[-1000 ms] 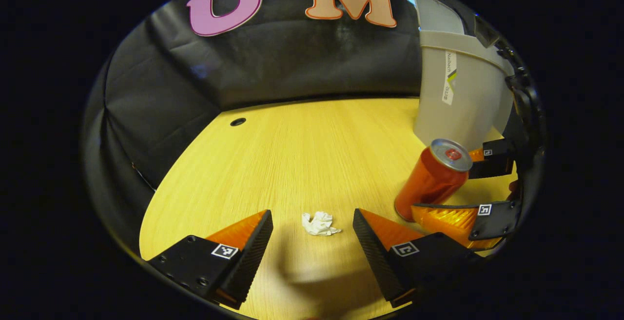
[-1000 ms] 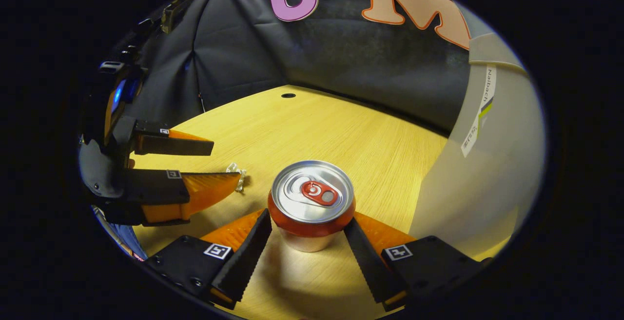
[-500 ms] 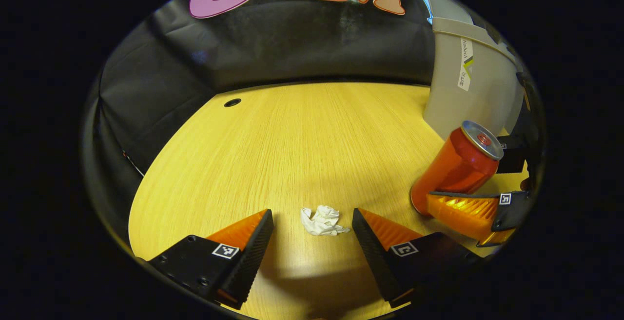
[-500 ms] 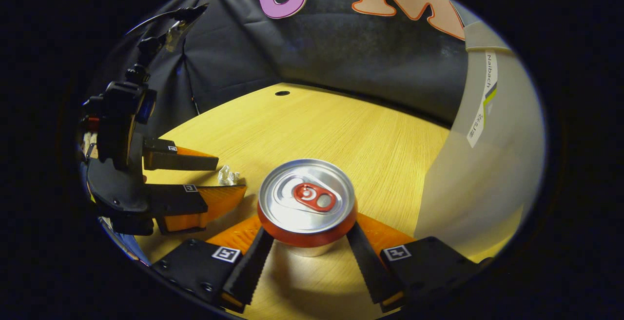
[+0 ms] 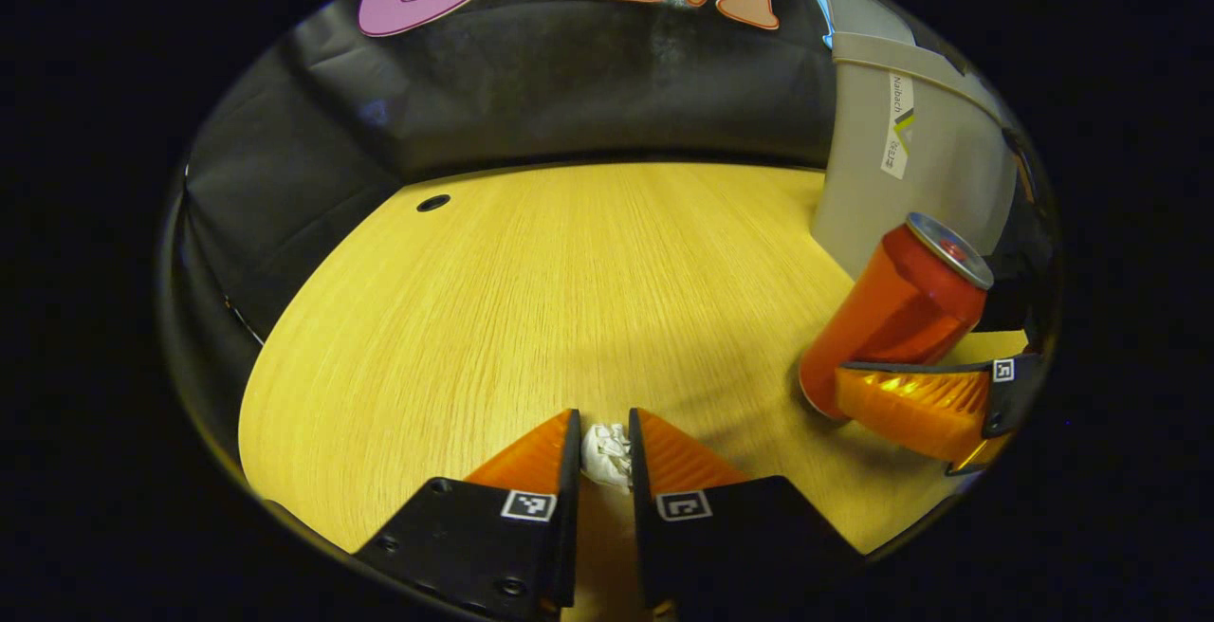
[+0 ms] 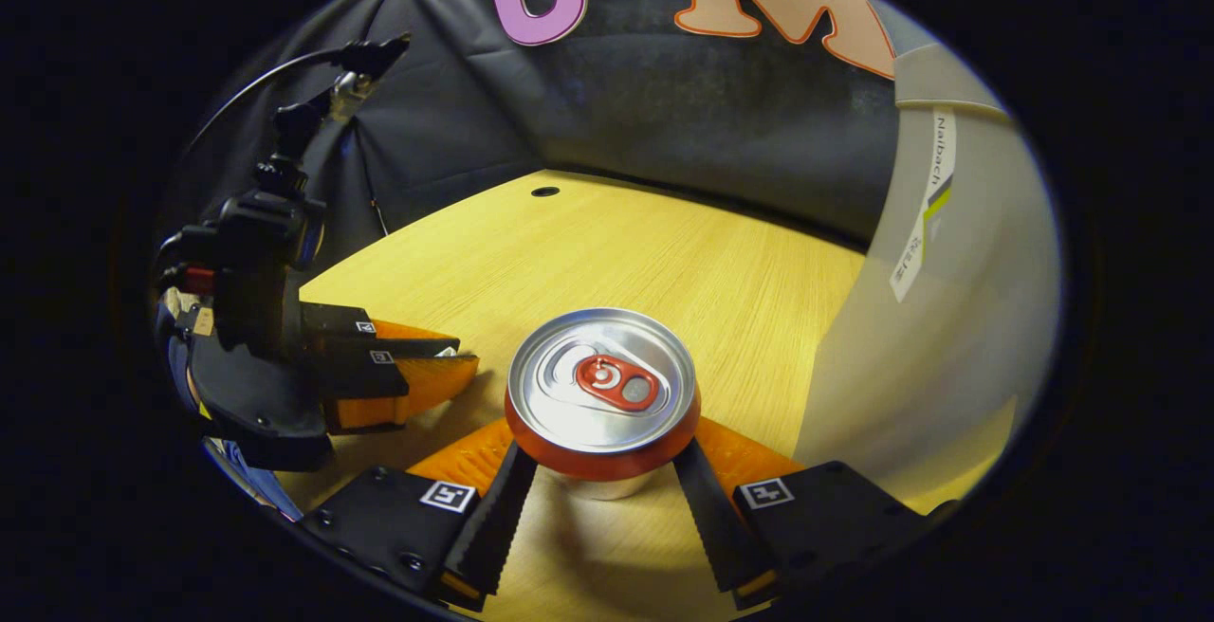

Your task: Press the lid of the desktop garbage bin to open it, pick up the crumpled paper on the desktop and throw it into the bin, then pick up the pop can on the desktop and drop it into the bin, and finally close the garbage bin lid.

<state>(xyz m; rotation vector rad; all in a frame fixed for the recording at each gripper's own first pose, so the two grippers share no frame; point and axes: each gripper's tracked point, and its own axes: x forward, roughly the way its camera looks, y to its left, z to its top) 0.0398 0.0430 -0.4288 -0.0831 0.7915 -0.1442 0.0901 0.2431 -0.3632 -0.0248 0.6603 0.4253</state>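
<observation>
The crumpled white paper (image 5: 607,451) lies on the wooden table (image 5: 569,290), and my left gripper (image 5: 603,425) is shut on it, both fingers pressing its sides. In the right gripper view that left gripper (image 6: 453,366) sits low at the left, jaws together. The red pop can (image 6: 601,393) stands upright between the fingers of my right gripper (image 6: 603,475), which press on its two sides. From the left gripper view the can (image 5: 892,314) is at the right, with one right finger (image 5: 910,404) in front of it. The grey bin (image 5: 910,167) stands behind the can, its lid (image 5: 849,10) raised.
The bin's wall (image 6: 948,319) rises close on the right of the can. A small round hole (image 5: 433,203) marks the table's far left. A hand and a cable (image 6: 275,100) are behind the left gripper. Bare wood stretches to the booth wall.
My left gripper's fingers have shut on the crumpled paper, which lay loose between them. My right gripper's fingers have drawn in against the can.
</observation>
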